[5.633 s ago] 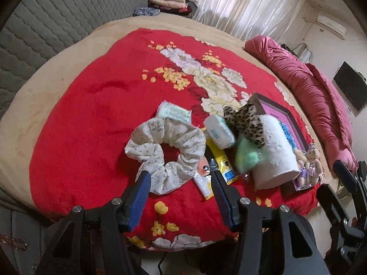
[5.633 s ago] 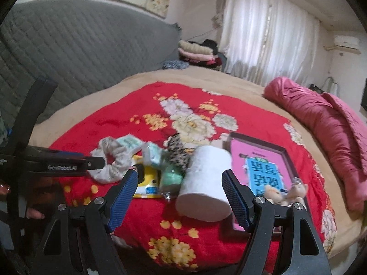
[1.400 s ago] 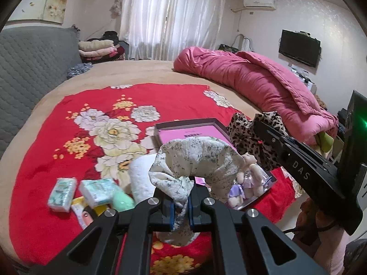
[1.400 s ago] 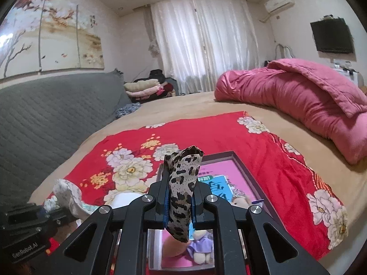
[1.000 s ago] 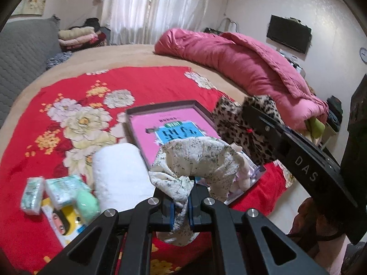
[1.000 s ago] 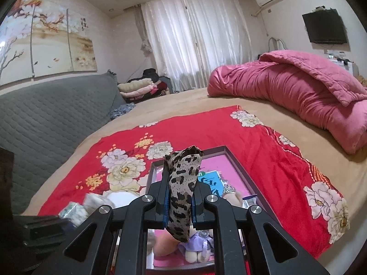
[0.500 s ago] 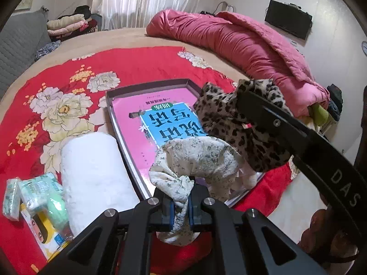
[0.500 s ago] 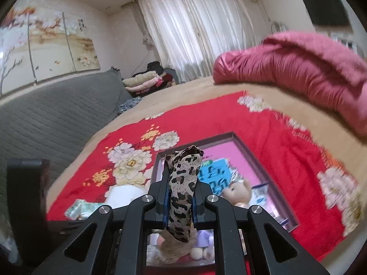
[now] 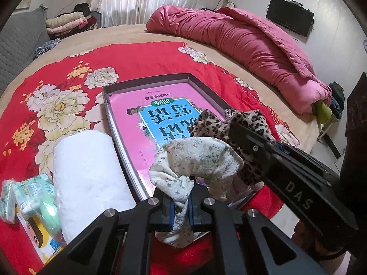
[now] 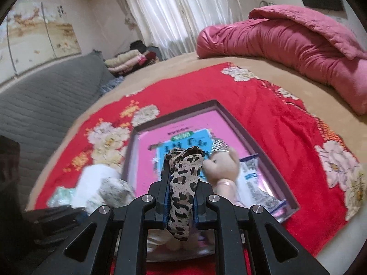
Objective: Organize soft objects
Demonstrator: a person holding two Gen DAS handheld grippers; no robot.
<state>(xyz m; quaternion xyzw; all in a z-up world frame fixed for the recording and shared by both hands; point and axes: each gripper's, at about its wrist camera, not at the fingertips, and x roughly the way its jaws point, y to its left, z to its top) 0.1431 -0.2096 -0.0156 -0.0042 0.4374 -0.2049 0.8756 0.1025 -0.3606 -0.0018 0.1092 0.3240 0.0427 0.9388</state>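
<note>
My left gripper (image 9: 181, 208) is shut on a cream floral scrunchie (image 9: 199, 158), which hangs over the near end of a dark shallow tray (image 9: 146, 81) lined with a pink and blue book cover. My right gripper (image 10: 180, 204) is shut on a leopard-print scrunchie (image 10: 183, 183) above the same tray (image 10: 247, 135). In the left wrist view the leopard-print scrunchie (image 9: 252, 123) and the right gripper's black body come in from the right, just behind the floral one. A small plush bear (image 10: 221, 162) lies in the tray beside a plastic packet (image 10: 254, 181).
A white paper roll (image 9: 84, 171) lies left of the tray on the red flowered blanket (image 9: 146, 57). Tissue packs (image 9: 32, 192), a green item and a yellow tube sit at the far left. A rolled pink quilt (image 9: 247, 43) lies along the bed's right side.
Both grippers have sunk toward the tray with their scrunchies still held. The tray now looks larger, and the leopard scrunchie sits closer to the floral one.
</note>
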